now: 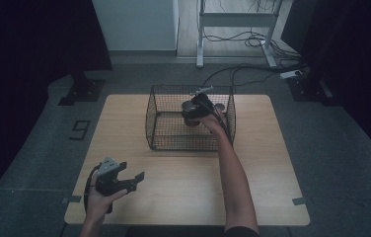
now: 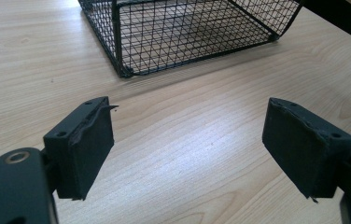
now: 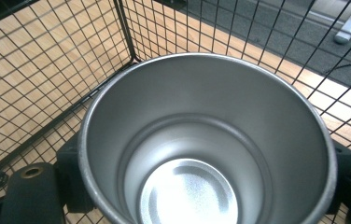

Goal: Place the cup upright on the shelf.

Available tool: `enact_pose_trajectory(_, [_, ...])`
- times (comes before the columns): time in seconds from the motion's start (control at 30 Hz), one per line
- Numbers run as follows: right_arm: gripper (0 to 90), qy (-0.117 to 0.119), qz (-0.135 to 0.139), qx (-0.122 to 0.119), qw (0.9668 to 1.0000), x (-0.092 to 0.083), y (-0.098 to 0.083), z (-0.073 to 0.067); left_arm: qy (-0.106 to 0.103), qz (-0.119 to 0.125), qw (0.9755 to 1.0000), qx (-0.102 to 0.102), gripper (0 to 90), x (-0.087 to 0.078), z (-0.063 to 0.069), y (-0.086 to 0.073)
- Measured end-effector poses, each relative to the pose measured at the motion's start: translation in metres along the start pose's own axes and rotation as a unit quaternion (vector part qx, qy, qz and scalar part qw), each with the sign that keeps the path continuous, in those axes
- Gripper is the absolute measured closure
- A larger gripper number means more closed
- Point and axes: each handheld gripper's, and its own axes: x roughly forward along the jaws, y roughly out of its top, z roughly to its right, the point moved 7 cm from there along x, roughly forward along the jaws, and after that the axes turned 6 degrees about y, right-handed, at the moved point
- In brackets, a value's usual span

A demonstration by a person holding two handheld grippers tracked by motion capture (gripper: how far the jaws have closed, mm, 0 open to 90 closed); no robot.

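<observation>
1. One steel cup [image 3: 206,140] hangs inside the wire basket [image 1: 166,123], clamped on both sides by the right gripper [image 1: 193,111], toward the basket's 3 o'clock end.
2. At the table's [image 1: 183,197] 7 o'clock corner, the left gripper [image 1: 124,177] hovers with jaws wide apart, nothing between its pads [image 2: 89,154].
3. Basket sits at the table's 12 o'clock.

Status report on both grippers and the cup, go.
Right gripper shut on steel cup, inside wire basket. Left gripper open, nothing between its jaws, over bare table. Basket mesh close around the cup.
</observation>
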Motion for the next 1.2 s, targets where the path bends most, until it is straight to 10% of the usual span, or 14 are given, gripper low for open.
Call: enact_pose_trajectory(1.2, [18.3, -0.012, -0.063, -0.002, 0.9979, 0.024, -0.012, 0.011, 0.003, 0.0, 1.0, -0.003, 16.7, -0.001, -0.003, 0.0])
